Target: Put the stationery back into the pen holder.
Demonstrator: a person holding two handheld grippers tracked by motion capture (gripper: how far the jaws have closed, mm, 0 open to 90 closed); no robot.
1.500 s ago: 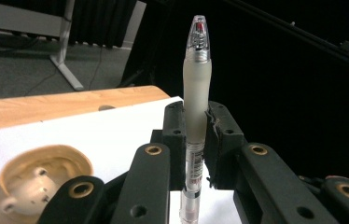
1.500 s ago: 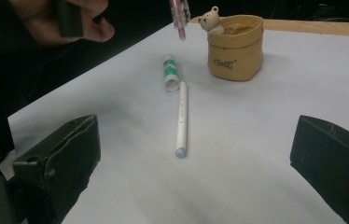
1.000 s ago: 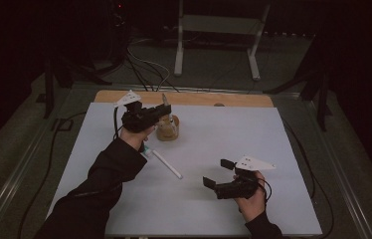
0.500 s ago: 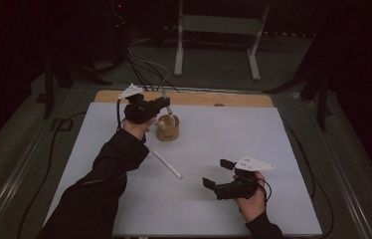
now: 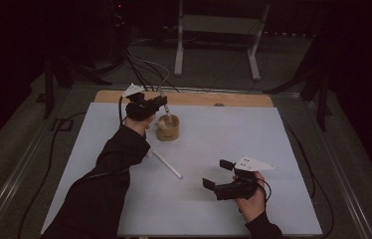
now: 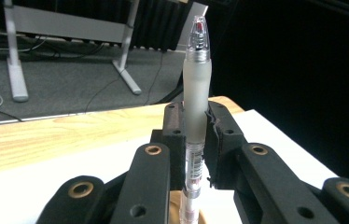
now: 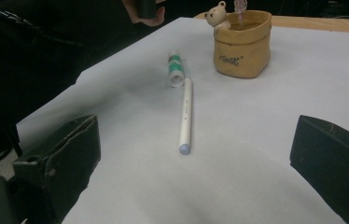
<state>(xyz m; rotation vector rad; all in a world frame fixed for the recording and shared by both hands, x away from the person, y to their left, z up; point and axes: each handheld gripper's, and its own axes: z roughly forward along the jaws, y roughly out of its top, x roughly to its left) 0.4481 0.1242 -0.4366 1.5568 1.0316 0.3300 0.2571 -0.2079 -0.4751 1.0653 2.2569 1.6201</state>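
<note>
Left gripper [image 5: 160, 102] clamps a frosted gel pen [image 6: 196, 93] upright between its jaws, pads tight on the barrel where the frosted grip meets the clear printed part, tip end up with a red bit inside the clear cone. In the high view the pen hangs right over the small tan holder [image 5: 167, 128], lower end seemingly inside the mouth, though it's dark there and hard to be sure. The holder is a kraft-coloured pot [image 7: 242, 44] with printed lettering and a little bear figure [image 7: 218, 15] on its rim; it stands near the table's far edge, close to the bare wooden strip [image 5: 199, 98].

Right gripper [image 5: 221, 174] rests low at the near right of the white table cover [image 5: 273, 149], jaws spread wide, nothing between them.

Between the two grippers: a white pen [image 7: 185, 114] lies flat on the cover, and a short green-and-white tube [image 7: 176, 69] lies just beside its far end, maybe touching. The left sleeve [image 5: 109, 169] runs alongside both. Nothing blocks the holder's mouth apart from the bear on the rim.
</note>
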